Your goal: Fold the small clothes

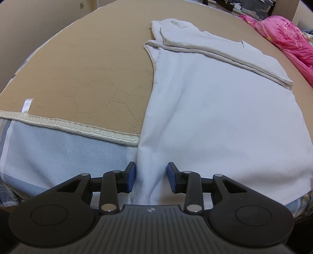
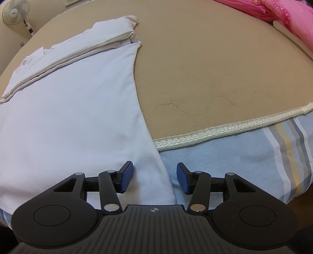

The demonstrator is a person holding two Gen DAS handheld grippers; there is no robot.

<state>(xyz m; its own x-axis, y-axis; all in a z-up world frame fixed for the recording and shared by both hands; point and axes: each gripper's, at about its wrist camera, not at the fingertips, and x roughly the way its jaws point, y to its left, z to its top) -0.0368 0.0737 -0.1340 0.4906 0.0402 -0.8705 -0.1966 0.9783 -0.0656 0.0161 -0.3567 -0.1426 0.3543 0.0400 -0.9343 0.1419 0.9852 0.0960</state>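
Note:
A white shirt [image 1: 215, 109] lies flat on a tan quilted mat [image 1: 88, 74], its far end folded back over itself in a thick band [image 1: 215, 48]. Its near hem hangs over the mat's edge onto the bedsheet. My left gripper [image 1: 151, 176] stands open at the shirt's near left corner, and the cloth edge runs between the blue pads [image 1: 131, 176] without being pinched. In the right wrist view the same shirt [image 2: 68, 109] fills the left half. My right gripper [image 2: 154, 177] stands open over the near right corner, with its left pad above the cloth and its right pad [image 2: 182, 178] above the sheet.
The mat's cream braided trim [image 1: 78, 128] [image 2: 225, 132] crosses in front, with a blue striped bedsheet [image 2: 244, 156] below it. A pink quilt [image 1: 287, 43] [image 2: 283, 13] is heaped at the far right. A standing fan [image 2: 15, 9] is by the wall.

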